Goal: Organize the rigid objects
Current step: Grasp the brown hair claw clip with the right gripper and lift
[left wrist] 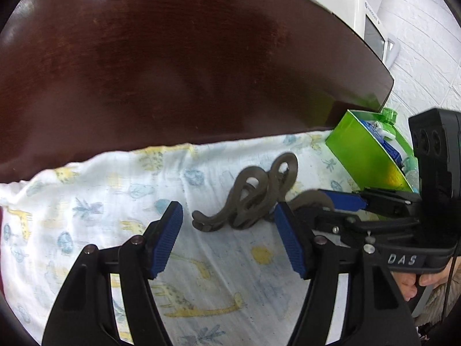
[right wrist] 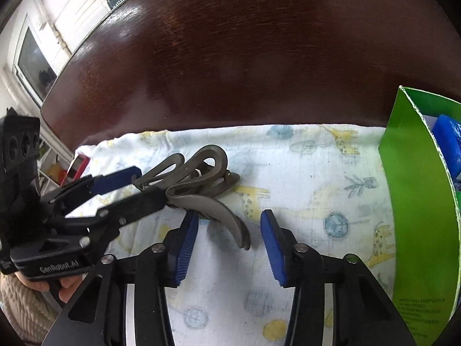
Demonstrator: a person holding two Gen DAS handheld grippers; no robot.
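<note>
A grey-brown curved hair claw clip [left wrist: 253, 193] lies on a white cloth with giraffe prints [left wrist: 115, 201]. In the left wrist view my left gripper [left wrist: 229, 230] is open, its blue pads just short of the clip. My right gripper [left wrist: 325, 199] reaches in from the right, its jaws spread at the clip's right end. In the right wrist view the clip [right wrist: 198, 184] lies ahead, one curved handle reaching between my open right gripper's pads [right wrist: 229, 245]. The left gripper [right wrist: 135, 184] comes in from the left, open, beside the clip.
A green cardboard box [left wrist: 366, 150] holding blue items and a green bottle stands at the right of the cloth; it also shows in the right wrist view [right wrist: 417, 201]. Dark wooden tabletop [left wrist: 173, 72] lies beyond the cloth. A white appliance [left wrist: 360, 5] stands behind the table.
</note>
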